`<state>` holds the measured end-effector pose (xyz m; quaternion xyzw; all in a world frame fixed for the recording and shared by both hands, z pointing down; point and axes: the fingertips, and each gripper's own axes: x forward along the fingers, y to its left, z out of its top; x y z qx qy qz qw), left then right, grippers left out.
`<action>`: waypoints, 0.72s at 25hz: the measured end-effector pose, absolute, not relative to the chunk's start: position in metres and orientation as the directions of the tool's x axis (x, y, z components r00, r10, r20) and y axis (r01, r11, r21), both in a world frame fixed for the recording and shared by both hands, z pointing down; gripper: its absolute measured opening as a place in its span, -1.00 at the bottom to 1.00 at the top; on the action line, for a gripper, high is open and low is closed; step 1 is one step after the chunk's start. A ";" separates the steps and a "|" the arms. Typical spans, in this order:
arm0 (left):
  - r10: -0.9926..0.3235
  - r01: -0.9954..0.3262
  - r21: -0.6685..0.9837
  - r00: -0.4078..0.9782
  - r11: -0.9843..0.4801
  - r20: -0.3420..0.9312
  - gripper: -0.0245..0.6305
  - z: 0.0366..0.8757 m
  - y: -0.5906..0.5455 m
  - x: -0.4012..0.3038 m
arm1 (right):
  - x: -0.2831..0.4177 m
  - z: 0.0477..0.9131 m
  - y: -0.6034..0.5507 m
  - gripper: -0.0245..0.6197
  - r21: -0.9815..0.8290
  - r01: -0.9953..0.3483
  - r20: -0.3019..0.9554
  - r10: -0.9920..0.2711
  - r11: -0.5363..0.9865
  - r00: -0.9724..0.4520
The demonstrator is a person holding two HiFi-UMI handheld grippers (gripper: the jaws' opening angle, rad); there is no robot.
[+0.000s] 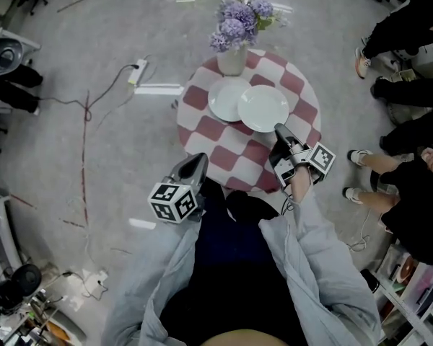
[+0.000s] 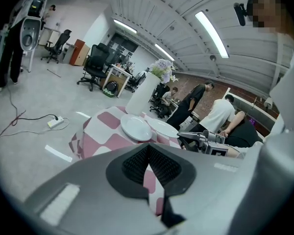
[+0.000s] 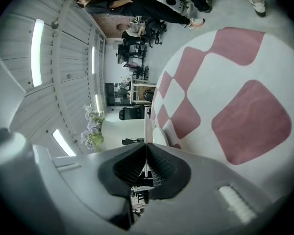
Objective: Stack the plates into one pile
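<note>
Two white plates lie on a round table (image 1: 202,130) with a pink and white checked cloth. The right plate (image 1: 263,108) overlaps the edge of the left plate (image 1: 225,98). My right gripper (image 1: 279,130) is at the right plate's near rim, and in the right gripper view its jaws (image 3: 146,146) are shut on a thin white edge (image 3: 147,130). My left gripper (image 1: 200,158) hovers at the table's near left edge, shut with nothing in it (image 2: 147,148). From the left gripper view both plates (image 2: 135,128) and the right gripper (image 2: 202,141) show ahead.
A white vase (image 1: 232,60) with purple flowers stands at the table's far side, just behind the plates. Seated people (image 1: 411,157) are close on the right. A power strip (image 1: 137,71) and cables lie on the floor at the left.
</note>
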<state>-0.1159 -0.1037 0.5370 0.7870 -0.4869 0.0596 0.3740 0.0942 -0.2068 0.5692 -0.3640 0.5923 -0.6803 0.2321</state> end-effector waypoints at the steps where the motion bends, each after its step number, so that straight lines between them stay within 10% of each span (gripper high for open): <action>1: -0.726 -0.814 0.530 0.511 -0.237 0.460 -0.88 0.537 -0.103 -0.120 | 0.087 0.570 -0.210 -0.87 -0.975 -0.118 0.220 -0.739 -0.189 -0.637; 18: -0.753 -0.844 0.517 0.431 -0.141 0.498 -0.88 0.542 -0.104 -0.173 | 0.016 0.593 -0.242 -0.87 -0.963 -0.175 0.268 -0.643 -0.207 -0.718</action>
